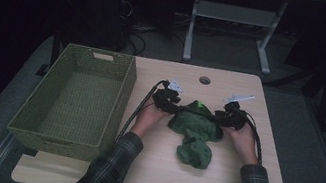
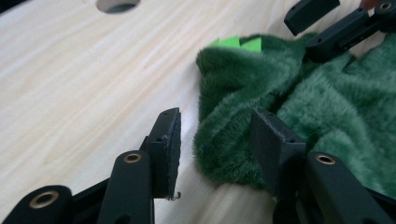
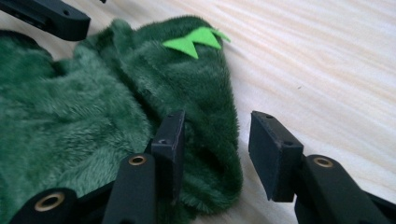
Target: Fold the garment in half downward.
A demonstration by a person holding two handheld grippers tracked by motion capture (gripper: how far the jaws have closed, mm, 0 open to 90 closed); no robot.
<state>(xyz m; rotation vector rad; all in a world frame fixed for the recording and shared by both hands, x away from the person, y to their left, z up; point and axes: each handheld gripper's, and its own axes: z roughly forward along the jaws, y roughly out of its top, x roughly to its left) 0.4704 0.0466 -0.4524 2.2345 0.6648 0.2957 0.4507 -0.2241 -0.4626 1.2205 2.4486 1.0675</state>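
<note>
A dark green plush cloth (image 1: 196, 138) with light green felt spikes (image 3: 196, 39) lies crumpled on the wooden table (image 1: 162, 172). My left gripper (image 1: 175, 110) is at its left edge, low over the tabletop. In the left gripper view the jaws (image 2: 215, 135) stand open around a fold of the plush (image 2: 327, 107); one pad touches the fur, the other is clear of it. My right gripper (image 1: 220, 120) is at the cloth's right edge. Its jaws (image 3: 215, 140) are open too, straddling the plush rim (image 3: 84, 116), with a gap at the outer pad.
A green woven basket (image 1: 118, 104) stands empty at the table's left side. A round cable hole (image 1: 204, 80) sits in the tabletop behind the cloth. Table legs and cables stand on the dark floor beyond.
</note>
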